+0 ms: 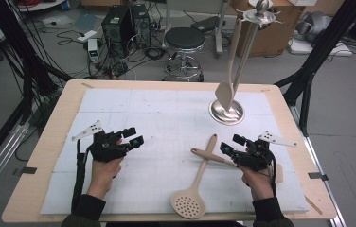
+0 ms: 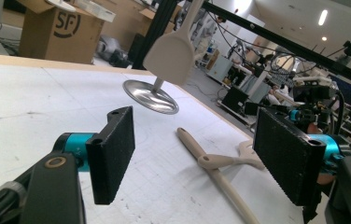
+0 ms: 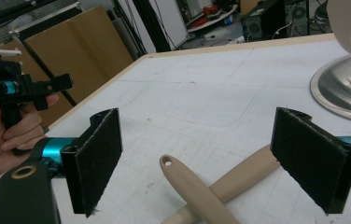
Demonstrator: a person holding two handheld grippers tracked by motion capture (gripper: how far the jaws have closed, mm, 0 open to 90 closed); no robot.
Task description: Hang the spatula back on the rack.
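Two beige kitchen utensils lie crossed on the white mat, near the right side of the table. One is a slotted skimmer (image 1: pixel 194 189) with a round, hole-dotted head at the near edge and a long handle running up and away. The other is a second beige utensil (image 1: pixel 209 155) whose handle, with a small hanging hole at the tip, lies over the skimmer's handle and points left; its far end sits under the right hand, so I can't tell what kind of head it has. Both look like matte plastic or silicone, same tan colour.

The right gripper (image 1: pixel 230 144) sits just beside that crossing point, jaws spread wide with nothing between the pads; in the right gripper view the two handles cross just ahead of them. The left gripper (image 1: pixel 133 136) hovers well apart on the left, also wide open and empty.

Further back on the right stands a metal utensil stand (image 1: pixel 226 112) with a beige spatula (image 1: pixel 225 93) hanging from it.
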